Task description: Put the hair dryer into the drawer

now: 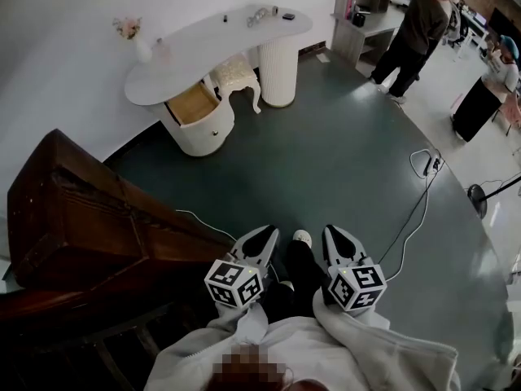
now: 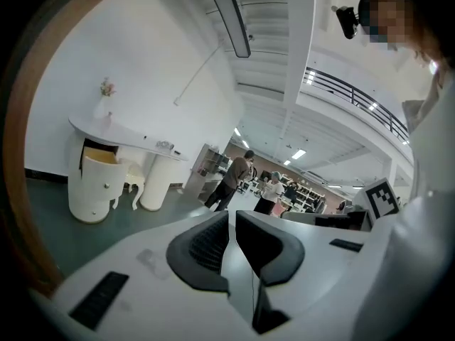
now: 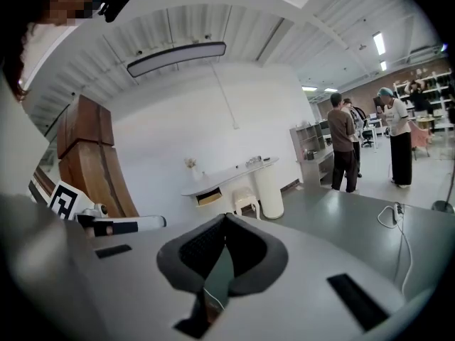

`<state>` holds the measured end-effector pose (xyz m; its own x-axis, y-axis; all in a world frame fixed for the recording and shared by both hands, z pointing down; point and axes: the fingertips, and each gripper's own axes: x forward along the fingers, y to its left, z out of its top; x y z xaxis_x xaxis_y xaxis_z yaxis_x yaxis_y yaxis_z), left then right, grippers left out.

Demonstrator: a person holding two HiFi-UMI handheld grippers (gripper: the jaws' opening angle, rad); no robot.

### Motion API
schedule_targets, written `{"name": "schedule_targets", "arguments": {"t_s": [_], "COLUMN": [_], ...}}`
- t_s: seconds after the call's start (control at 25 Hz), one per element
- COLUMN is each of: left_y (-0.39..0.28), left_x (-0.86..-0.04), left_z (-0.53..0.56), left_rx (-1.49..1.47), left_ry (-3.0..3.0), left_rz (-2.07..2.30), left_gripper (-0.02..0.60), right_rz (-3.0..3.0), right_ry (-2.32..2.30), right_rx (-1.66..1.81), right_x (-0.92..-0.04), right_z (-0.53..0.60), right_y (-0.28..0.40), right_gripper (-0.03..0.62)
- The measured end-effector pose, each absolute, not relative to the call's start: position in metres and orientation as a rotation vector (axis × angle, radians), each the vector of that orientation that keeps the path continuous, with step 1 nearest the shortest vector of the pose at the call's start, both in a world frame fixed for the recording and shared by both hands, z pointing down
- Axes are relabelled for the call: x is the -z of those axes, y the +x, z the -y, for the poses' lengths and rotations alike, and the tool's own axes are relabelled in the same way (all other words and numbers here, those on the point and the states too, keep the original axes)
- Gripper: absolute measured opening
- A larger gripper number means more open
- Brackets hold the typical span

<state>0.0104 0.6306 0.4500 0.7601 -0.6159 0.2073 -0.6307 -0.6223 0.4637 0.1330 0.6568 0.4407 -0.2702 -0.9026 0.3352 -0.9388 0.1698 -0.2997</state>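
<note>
A white curved dressing table (image 1: 220, 39) stands far ahead by the wall, its drawer (image 1: 194, 103) pulled open with a pale wood inside. Small items (image 1: 260, 15) lie on its top; they are too small to tell a hair dryer among them. The table (image 2: 121, 130) and the open drawer (image 2: 99, 155) also show in the left gripper view, and the drawer (image 3: 207, 197) in the right gripper view. My left gripper (image 1: 269, 233) (image 2: 232, 213) and right gripper (image 1: 332, 231) (image 3: 225, 219) hang side by side close to the body. Both are shut and hold nothing.
A dark wooden structure (image 1: 81, 210) rises at the left. A white stool (image 1: 236, 76) stands under the table and a vase of flowers (image 1: 130, 35) on its left end. A cable (image 1: 415, 210) crosses the grey floor at the right. People (image 1: 415, 31) stand far back right.
</note>
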Motion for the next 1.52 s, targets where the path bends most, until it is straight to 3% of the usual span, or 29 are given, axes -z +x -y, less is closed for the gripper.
{"name": "schedule_targets", "arguments": {"t_s": [0.6, 1.52], "left_y": [0.062, 0.082], "left_x": [-0.448, -0.449], "left_z": [-0.515, -0.431], "left_rx": [-0.014, 0.015], "left_ry": [2.394, 2.325], "left_rz": [1.002, 1.156], "left_gripper": [0.040, 0.040], "right_rz": [2.355, 2.454], "right_ry": [1.805, 1.675], "right_rx": [-0.740, -0.798], "right_x": [-0.442, -0.449], "right_z": [-0.535, -0.436], "right_y": [0.196, 0.225], "right_gripper": [0.049, 0.049]}}
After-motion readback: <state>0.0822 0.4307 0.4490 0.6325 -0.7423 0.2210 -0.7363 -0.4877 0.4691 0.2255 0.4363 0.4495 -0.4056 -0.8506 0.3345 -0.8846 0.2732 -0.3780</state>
